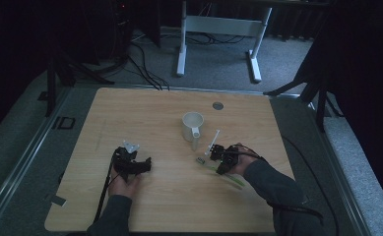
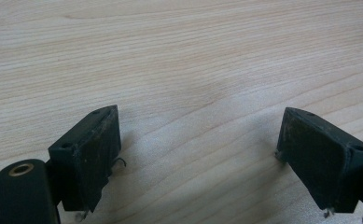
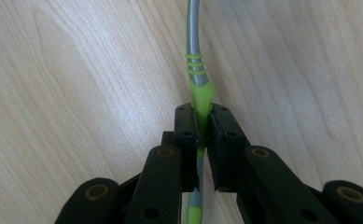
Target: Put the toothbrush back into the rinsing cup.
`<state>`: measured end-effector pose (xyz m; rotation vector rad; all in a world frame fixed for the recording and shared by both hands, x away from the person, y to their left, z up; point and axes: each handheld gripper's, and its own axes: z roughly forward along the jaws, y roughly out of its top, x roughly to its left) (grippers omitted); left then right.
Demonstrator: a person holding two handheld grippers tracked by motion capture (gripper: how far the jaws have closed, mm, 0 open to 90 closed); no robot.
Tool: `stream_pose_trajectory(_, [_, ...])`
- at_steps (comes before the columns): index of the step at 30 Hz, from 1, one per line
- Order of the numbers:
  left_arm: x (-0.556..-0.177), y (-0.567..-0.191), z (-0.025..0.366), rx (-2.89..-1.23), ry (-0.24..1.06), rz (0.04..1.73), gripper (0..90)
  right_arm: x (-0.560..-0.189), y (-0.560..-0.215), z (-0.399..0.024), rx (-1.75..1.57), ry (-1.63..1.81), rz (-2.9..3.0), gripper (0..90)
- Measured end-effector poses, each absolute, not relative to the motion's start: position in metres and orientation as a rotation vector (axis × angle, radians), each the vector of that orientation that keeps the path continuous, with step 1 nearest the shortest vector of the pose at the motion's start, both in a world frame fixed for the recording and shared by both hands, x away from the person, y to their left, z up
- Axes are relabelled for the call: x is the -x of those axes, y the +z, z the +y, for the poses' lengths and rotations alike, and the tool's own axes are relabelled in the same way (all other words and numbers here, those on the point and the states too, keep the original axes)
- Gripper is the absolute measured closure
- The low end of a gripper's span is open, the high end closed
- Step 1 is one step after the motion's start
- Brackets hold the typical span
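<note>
Toothbrush [image 3: 197,70], green and grey, is clamped between your right gripper's [image 3: 202,128] fingers [image 3: 186,140]; they are closed on its green neck, with the grey handle running on beyond the tips, low over the pale wood-grain bench [image 1: 169,196]. A white mug [image 1: 192,126] stands on the bench just past those fingers. Your left gripper's [image 2: 198,144] fingers [image 2: 93,154] are spread wide over bare wood. Around the bench the room is dim, with grey carpet and a white frame behind. I can read no writing anywhere.
</note>
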<state>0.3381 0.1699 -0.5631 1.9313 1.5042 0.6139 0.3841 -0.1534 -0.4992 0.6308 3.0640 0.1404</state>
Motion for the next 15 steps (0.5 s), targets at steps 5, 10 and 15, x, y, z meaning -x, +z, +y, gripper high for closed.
stream_pose_trajectory(5, [-0.338, -0.563, 0.17, -1.931, 0.613, 1.505, 13.9, -0.383, -0.491, -0.156, -0.649, 0.2, 3.047, 82.5])
stream_pose_trajectory(10, [-0.338, -0.563, 0.17, -1.933, 0.615, 1.504, 13.9, -0.383, -0.481, -0.161, -0.679, 0.253, 3.025, 82.5])
stream_pose_trajectory(15, [-0.338, -0.563, 0.17, -1.933, 0.614, 1.504, 14.0, -0.385, -0.475, -0.167, -0.696, 0.285, 3.007, 82.5])
